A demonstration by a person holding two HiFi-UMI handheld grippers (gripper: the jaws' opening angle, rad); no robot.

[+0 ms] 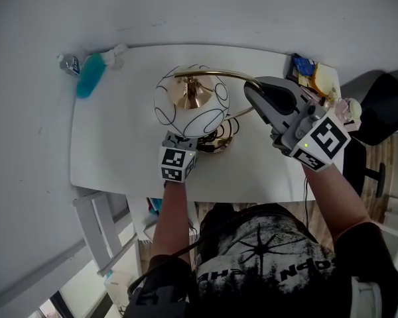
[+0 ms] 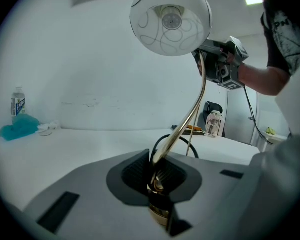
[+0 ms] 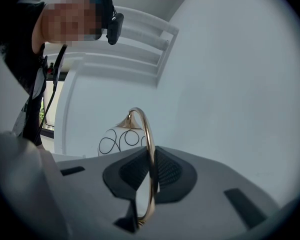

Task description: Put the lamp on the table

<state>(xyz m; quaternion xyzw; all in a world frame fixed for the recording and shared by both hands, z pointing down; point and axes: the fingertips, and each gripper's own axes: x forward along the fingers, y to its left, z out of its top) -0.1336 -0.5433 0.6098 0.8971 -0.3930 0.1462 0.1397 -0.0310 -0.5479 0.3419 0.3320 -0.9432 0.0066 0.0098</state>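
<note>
Your left gripper (image 1: 184, 140) is closed tight on the lamp (image 1: 191, 103). It grips low on the gold stem (image 2: 189, 118), just above the base, with the stem wedged between its ribbed pads. Your right gripper (image 1: 257, 89) is clamped too, jaws nearly together on the thin curved arm high up, and the patterned shade (image 3: 121, 140) hangs just beyond its tips. The lamp stands over the middle of the white table (image 1: 113, 151). I cannot tell whether its base bears on the surface, because your left claw hides it from above.

To finish well, I judge the lower claw should carry the weight and the upper one only steady the arm, since the shade looks top-heavy. Lower straight down until the base sits flat. Mind the black cord (image 2: 162, 139) looped right behind the left jaws, so it doesn't end up under the base. Open the upper claw first, then the lower. The bottle (image 2: 18, 101) and blue cloth (image 2: 19, 126) lie well off to the left claw's left.
</note>
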